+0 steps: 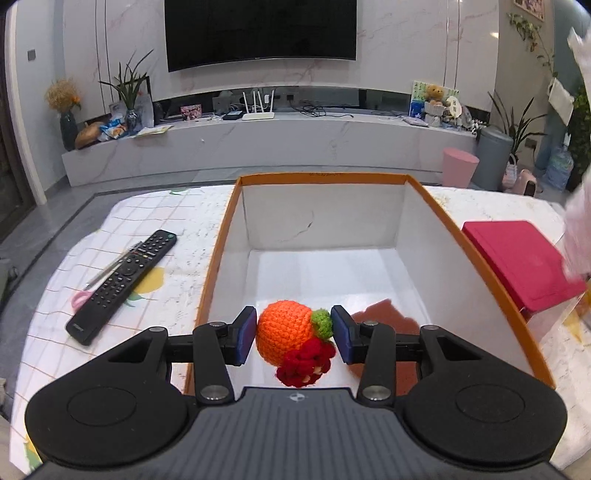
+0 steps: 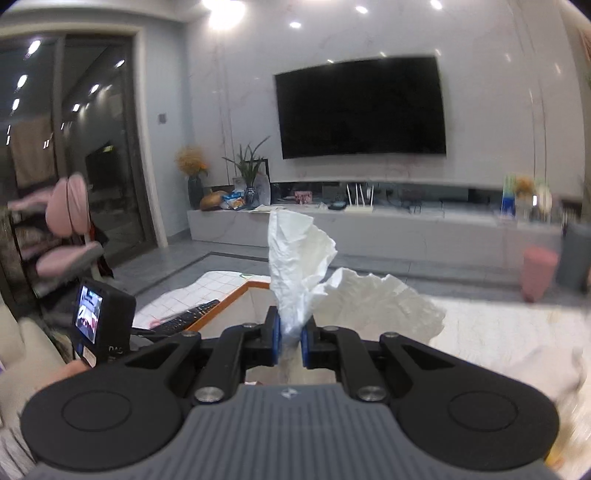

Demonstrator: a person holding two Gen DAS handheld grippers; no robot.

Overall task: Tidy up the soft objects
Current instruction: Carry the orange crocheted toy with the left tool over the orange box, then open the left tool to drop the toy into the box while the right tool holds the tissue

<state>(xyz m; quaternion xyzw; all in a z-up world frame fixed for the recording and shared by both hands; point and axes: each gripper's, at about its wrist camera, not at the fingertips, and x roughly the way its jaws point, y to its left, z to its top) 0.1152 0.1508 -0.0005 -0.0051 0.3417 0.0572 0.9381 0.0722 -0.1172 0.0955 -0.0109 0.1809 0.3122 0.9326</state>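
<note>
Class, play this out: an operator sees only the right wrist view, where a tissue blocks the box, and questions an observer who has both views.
Operator: What does the left gripper hold?
Observer: The left gripper pinches a crocheted orange with red yarn hanging below.
Operator: Where is it?
Observer: Over the near end of the box.
Operator: Anything in the box?
Observer: No, its visible floor is bare.
Operator: What lies right of it?
Observer: A pink case.

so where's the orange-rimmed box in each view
Left wrist: the box fills the centre, open, the left gripper holding a crochet orange over it.
Right wrist: only its near corner shows, behind the right gripper.
Shared landmark: the wall TV.
</note>
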